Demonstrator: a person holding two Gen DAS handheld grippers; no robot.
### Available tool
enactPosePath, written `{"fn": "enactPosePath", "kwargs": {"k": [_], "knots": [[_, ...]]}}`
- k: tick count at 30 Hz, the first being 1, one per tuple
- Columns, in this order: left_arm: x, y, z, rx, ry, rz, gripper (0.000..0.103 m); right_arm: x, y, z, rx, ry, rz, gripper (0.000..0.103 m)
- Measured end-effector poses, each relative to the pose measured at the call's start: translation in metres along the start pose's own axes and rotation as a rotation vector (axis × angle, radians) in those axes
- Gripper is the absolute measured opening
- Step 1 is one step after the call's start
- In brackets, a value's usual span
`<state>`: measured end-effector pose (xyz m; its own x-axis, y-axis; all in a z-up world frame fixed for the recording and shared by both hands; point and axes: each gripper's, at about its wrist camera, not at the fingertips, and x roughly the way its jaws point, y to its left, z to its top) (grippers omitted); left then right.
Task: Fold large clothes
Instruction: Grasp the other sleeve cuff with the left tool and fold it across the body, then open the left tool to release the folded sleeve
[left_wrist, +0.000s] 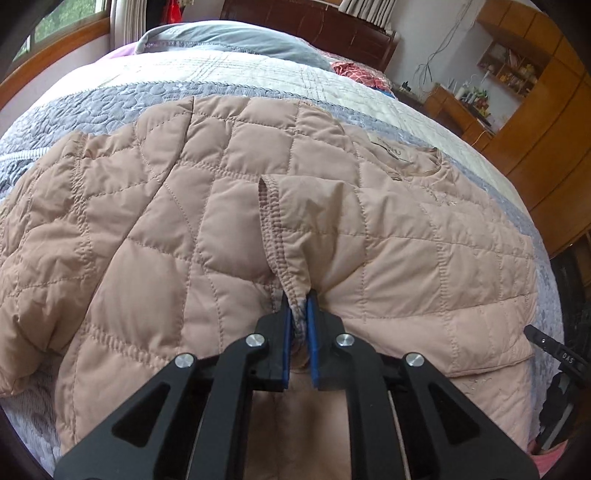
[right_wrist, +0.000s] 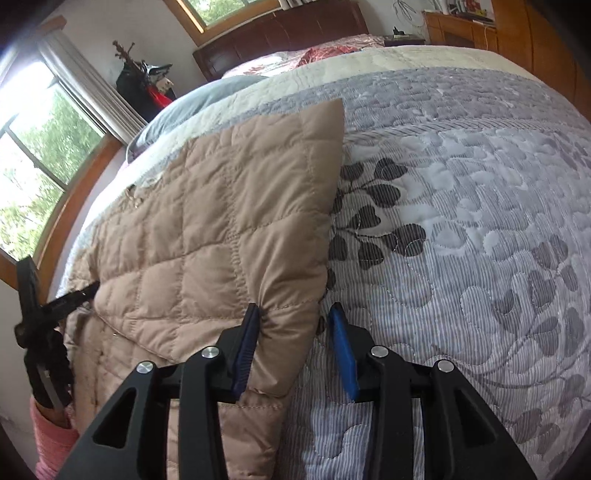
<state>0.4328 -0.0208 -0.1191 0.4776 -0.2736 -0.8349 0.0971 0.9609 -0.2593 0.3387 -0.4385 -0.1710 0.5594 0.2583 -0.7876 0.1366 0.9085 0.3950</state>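
Quilted tan jacket: spread flat on the bed, filling the centre and lower half of the left wrist view; in the right wrist view occupying the left half, one corner pointing toward upper centre.

Cuff: sleeve end with stitched hem, centre of the left wrist view, lying on top of the jacket body.

Left gripper: lower centre of its own view, blue pads nearly together, clamped on the cuff edge; fabric bunched between the pads. Also visible at the left edge of the right wrist view, above a pink sleeve.

Right gripper: lower centre of its own view, blue pads partly apart, jacket edge between them; left pad pressing into a puckered fold, right pad standing clear over the bedspread. Whether the grip holds cannot be told.

Label: small tag near the neckline, upper right of the jacket.

Bedspread: grey and white quilting, dark leaf print right of the jacket; pale plaid band farther up.

Grey pillow: top centre, near the dark wooden headboard.

Red patterned cloth: upper right, beside the pillow.

Wooden shelves: upper right, cluttered with small items.

Windows: left edge, greenery outside, curtain alongside.
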Motion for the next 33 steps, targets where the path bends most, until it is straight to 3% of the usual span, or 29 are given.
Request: {"fn": "enactPosePath", "kwargs": {"k": [3, 7, 10, 13, 15, 17, 23, 27, 33], "knots": [[0.002, 0.006, 0.001, -0.015, 0.0, -0.009, 0.01, -0.002, -0.004, 0.0, 0.012, -0.008, 0.022, 0.039], [-0.031, 0.011, -0.002, -0.032, -0.058, 0.055, 0.029, -0.03, -0.003, 0.003, 0.007, -0.05, 0.027, 0.04], [-0.066, 0.001, -0.001, -0.012, -0.147, 0.074, 0.029, -0.065, 0.016, 0.007, -0.027, -0.104, 0.017, 0.041], [-0.077, -0.026, 0.003, 0.036, -0.127, 0.038, 0.029, -0.067, 0.041, 0.011, -0.053, -0.073, 0.045, 0.041], [-0.066, -0.044, 0.005, 0.069, -0.081, 0.007, 0.029, -0.054, 0.063, 0.015, -0.077, -0.032, 0.027, 0.041], [-0.053, -0.053, 0.004, 0.087, -0.049, 0.03, 0.029, -0.038, 0.073, 0.016, -0.08, -0.001, -0.002, 0.041], [0.0, -0.052, -0.009, 0.094, 0.049, 0.065, 0.03, 0.01, 0.071, 0.009, -0.061, 0.085, -0.03, 0.038], [0.008, -0.05, -0.017, 0.137, 0.025, 0.051, 0.031, 0.023, 0.061, 0.002, -0.052, 0.094, -0.003, 0.037], [0.01, -0.047, -0.015, 0.1, 0.036, 0.032, 0.03, 0.025, 0.065, 0.0, -0.065, 0.072, -0.001, 0.038]]}}
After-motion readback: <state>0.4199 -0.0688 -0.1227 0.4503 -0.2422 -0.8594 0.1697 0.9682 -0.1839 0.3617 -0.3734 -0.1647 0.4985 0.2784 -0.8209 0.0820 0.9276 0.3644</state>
